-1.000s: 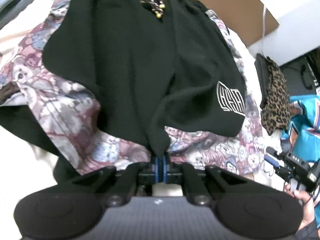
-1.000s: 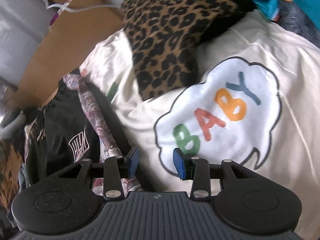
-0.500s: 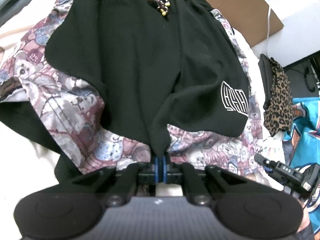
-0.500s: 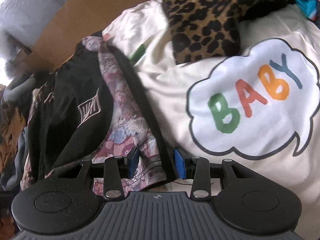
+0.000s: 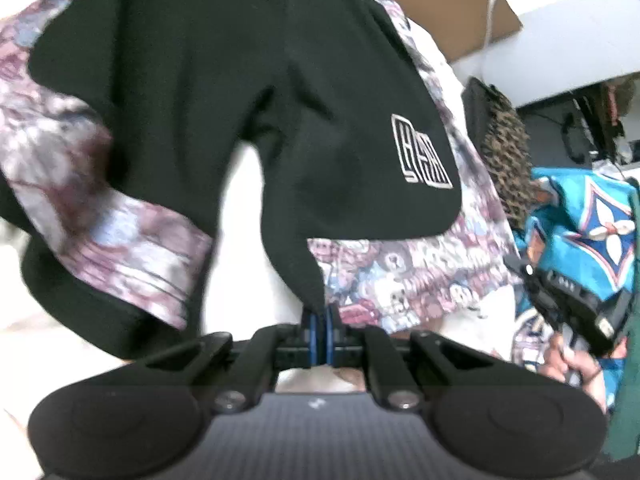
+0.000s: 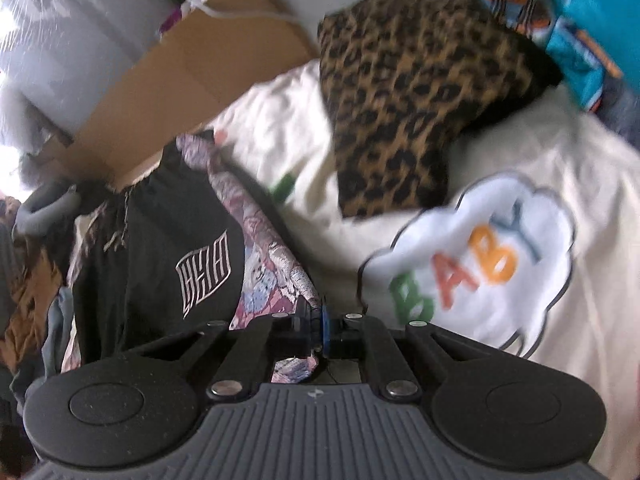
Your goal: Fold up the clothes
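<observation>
The left gripper (image 5: pixel 320 322) has its two blue-padded jaws clamped on the hem of one pair of black knit shorts with a white outlined logo (image 5: pixel 248 92), which lies spread on a pink-and-blue cartoon-print garment (image 5: pixel 408 276). The right gripper (image 6: pixel 316 330) has its jaws pinched together on that printed garment's edge. Beside them lie one cream "BABY" speech-bubble shirt (image 6: pixel 480 264), one folded leopard-print piece (image 6: pixel 408 96) and one brown cardboard box (image 6: pixel 200 80).

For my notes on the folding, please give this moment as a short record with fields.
left tool: shut on black shorts, at the hem
right tool: shut on patterned garment, at its edge
shorts position: lying on the patterned garment
nearby: leopard cloth, BABY shirt, cardboard box
</observation>
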